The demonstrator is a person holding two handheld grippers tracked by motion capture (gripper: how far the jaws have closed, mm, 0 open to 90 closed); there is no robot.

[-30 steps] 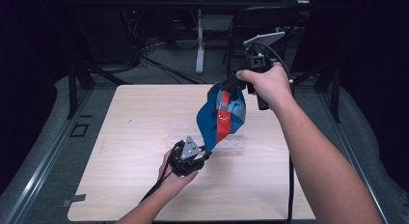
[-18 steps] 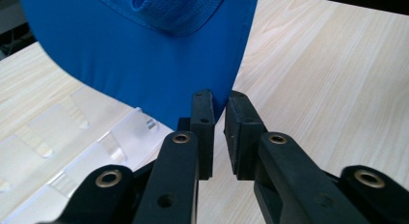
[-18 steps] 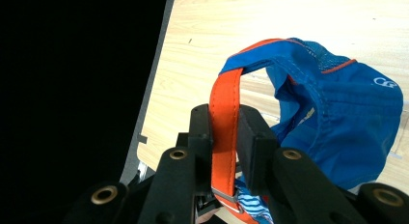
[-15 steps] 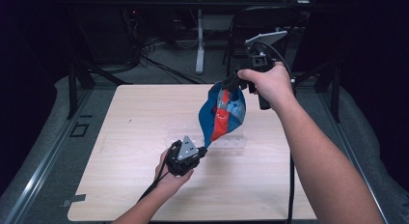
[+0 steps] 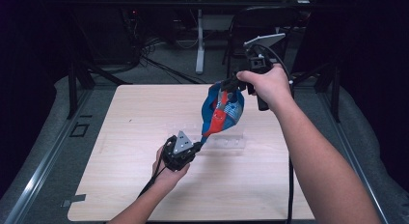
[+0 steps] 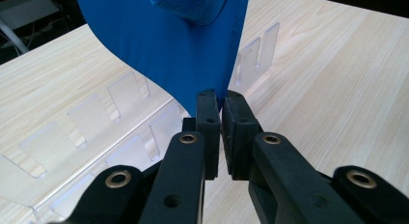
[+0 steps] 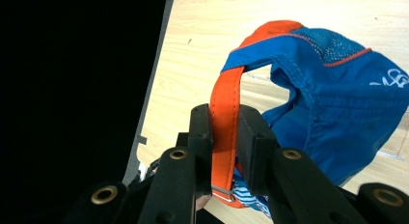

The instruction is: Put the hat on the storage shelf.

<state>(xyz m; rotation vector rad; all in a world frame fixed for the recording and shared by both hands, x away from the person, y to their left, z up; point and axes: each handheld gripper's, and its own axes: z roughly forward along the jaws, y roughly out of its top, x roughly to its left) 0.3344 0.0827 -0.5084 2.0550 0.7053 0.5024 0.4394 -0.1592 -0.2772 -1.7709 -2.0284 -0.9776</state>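
Note:
A blue cloth garment (image 5: 224, 110) with an orange strap (image 5: 218, 119) hangs stretched above the table between both grippers. My right gripper (image 5: 227, 84) holds it high at the table's far side, shut on the orange strap (image 7: 226, 93); the blue fabric (image 7: 337, 113) bunches beside the right gripper (image 7: 225, 122). My left gripper (image 5: 197, 146) sits low near the table's middle, shut on the garment's lower tip. In the left gripper view the blue cloth (image 6: 173, 45) narrows to a point pinched in the left gripper (image 6: 219, 101).
A clear plastic rack (image 5: 226, 139) with upright dividers (image 6: 96, 118) lies on the light wooden table (image 5: 120, 185) under the garment. Dark floor, cables and a chair frame (image 5: 263, 26) lie beyond the far edge.
Both grippers have kept their hold. The left gripper has crept slightly up and away from me, and the garment hangs a little narrower.

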